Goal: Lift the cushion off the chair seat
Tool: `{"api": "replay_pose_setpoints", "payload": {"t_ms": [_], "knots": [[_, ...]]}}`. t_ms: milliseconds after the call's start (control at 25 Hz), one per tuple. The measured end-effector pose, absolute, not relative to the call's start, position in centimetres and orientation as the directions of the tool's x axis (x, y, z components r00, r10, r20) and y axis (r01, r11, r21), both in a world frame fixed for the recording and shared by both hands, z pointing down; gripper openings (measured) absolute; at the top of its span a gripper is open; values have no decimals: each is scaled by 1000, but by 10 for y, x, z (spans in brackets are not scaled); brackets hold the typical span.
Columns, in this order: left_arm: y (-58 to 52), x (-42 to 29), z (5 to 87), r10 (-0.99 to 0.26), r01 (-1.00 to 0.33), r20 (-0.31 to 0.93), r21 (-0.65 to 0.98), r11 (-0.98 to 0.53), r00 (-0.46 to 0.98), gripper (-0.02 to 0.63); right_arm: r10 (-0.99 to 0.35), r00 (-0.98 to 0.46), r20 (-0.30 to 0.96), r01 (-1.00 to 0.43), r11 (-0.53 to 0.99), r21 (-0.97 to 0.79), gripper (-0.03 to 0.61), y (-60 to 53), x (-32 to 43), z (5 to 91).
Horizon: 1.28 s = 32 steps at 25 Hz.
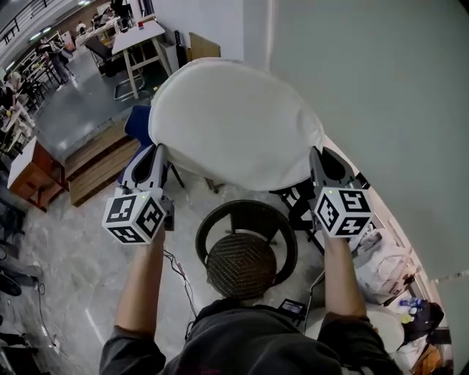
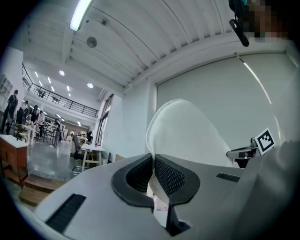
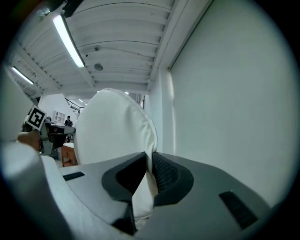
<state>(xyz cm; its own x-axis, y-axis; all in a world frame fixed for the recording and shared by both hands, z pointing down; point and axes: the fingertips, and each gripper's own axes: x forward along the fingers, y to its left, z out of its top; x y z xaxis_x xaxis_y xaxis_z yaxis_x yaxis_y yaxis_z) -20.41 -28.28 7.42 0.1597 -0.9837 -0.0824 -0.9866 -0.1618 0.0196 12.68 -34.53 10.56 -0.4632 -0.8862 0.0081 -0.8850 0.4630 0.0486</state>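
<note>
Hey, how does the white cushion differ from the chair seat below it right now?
The cushion is white and smooth; the chair seat is dark and woven. The cushion hangs in the air, its edges pinched by the left tongs and right tongs; the chair seat sits below, bare and untouched. Both look roughly round.

A white table (image 1: 141,35) on wooden legs stands on a glossy grey floor (image 1: 73,102). Just right of the table a brown cardboard sheet (image 1: 204,47) leans against a white wall. Farther right of it runs a broad, plain pale wall (image 1: 381,95). Nearer than the table lie low wooden steps (image 1: 99,162), and nearer still, farther left of it, is a red-brown desk (image 1: 29,170). High above the table, a ribbed white ceiling (image 2: 140,33) carries a lit tube lamp (image 2: 80,14).
</note>
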Motion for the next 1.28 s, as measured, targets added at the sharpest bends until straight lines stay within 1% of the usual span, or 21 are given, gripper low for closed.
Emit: {"api": "replay_pose_setpoints", "payload": {"t_ms": [240,440,960,1280], "knots": [[-274,-199,34,-973,-986,-159,-13,-168,167,21,-886,-459,-69,-888,455,60,46,-334,132,69],[-266,-200,18,-967,-984,-183,-16,-176,176,21,-885,-453,-108,-892,448,63,46,-322,132,49],[-265,-183,62,-975,-980,-109,26,-198,194,21,-901,-431,-49,-902,430,28,46,-318,151,89],[-273,-180,62,-975,-980,-105,19,-197,194,21,-902,-429,-53,-903,428,29,44,-325,154,88]]}}
